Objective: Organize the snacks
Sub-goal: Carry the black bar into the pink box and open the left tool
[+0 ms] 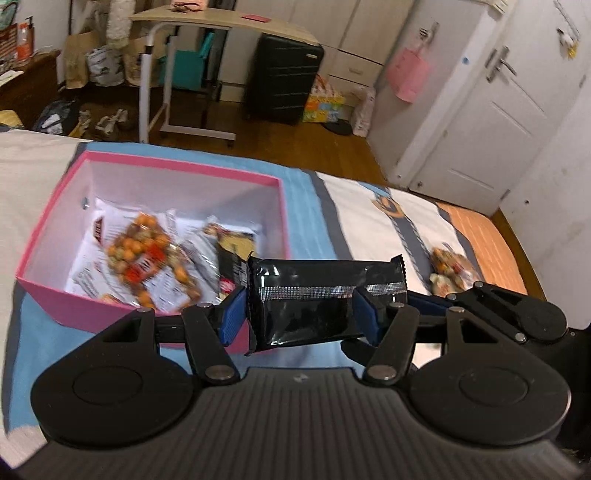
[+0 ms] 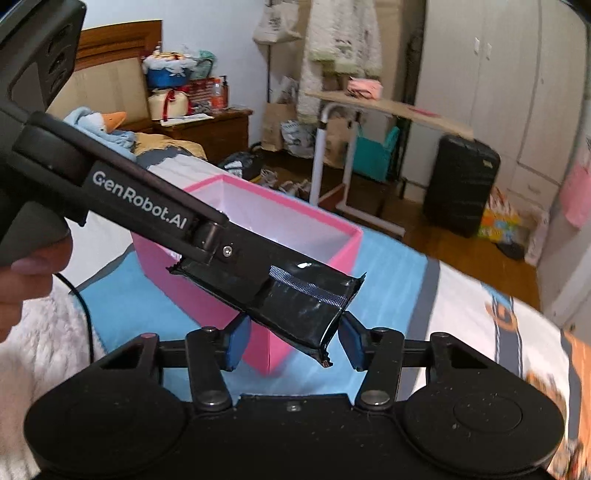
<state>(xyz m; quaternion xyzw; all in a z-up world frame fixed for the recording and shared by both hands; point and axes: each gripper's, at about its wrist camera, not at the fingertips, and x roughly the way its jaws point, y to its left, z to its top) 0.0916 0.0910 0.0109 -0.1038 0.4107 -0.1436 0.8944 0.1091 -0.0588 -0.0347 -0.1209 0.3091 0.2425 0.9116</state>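
My left gripper (image 1: 299,314) is shut on a black snack packet (image 1: 317,291) with a silver stripe and holds it just right of the pink box (image 1: 59,306). The box holds several snack bags, one with orange puffs (image 1: 147,254). In the right wrist view the left gripper's arm (image 2: 147,214) crosses from the upper left, holding the same packet (image 2: 314,299) in front of the pink box (image 2: 314,236). My right gripper (image 2: 291,345) is open; the packet's end hangs between its blue pads (image 2: 236,339), not pinched. Another snack bag (image 1: 454,273) lies on the bed, right.
The box stands on a blue and white bedspread (image 1: 369,218). Beyond the bed are a wooden floor, a rolling side table (image 1: 192,22), a black suitcase (image 1: 284,81) and white wardrobe doors (image 1: 498,110). A nightstand (image 2: 207,133) stands by the headboard.
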